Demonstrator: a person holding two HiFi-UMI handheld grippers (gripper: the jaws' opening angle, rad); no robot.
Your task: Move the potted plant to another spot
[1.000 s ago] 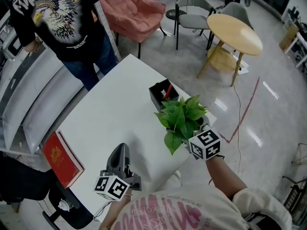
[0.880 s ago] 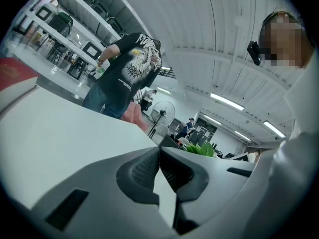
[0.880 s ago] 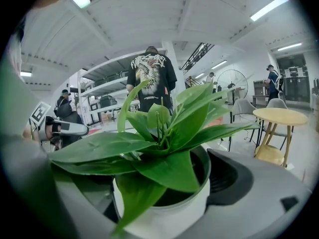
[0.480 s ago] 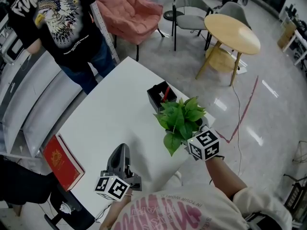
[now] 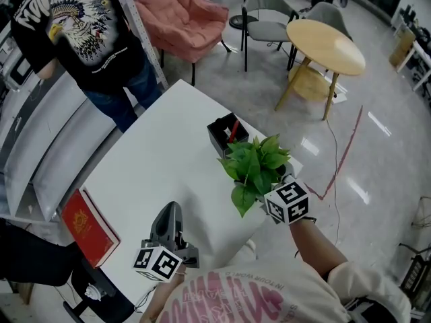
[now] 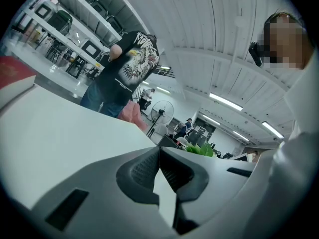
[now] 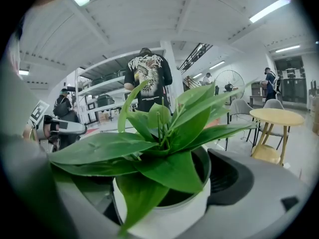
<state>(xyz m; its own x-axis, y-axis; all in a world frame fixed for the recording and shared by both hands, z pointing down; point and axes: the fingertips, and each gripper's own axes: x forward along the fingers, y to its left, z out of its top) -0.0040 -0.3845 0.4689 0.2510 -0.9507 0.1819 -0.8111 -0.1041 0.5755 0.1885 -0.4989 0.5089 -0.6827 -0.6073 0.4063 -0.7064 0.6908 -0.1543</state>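
Note:
A potted plant (image 5: 254, 167) with broad green leaves stands in a white pot (image 7: 169, 218) at the right edge of the white table (image 5: 155, 160). My right gripper (image 5: 262, 192) is shut on the pot, one jaw on each side, and the leaves (image 7: 164, 133) fill the right gripper view. Whether the pot touches the table is hidden. My left gripper (image 5: 172, 208) rests near the table's front edge, well left of the plant. It is shut with nothing in it, and its fingertips (image 6: 149, 166) meet.
A black box (image 5: 226, 132) with something red in it sits just behind the plant. A red book (image 5: 87, 224) lies at the table's left corner. A person in a black printed shirt (image 5: 87, 32) stands at the far side. A pink chair (image 5: 188, 19) and a round wooden table (image 5: 328, 46) stand beyond.

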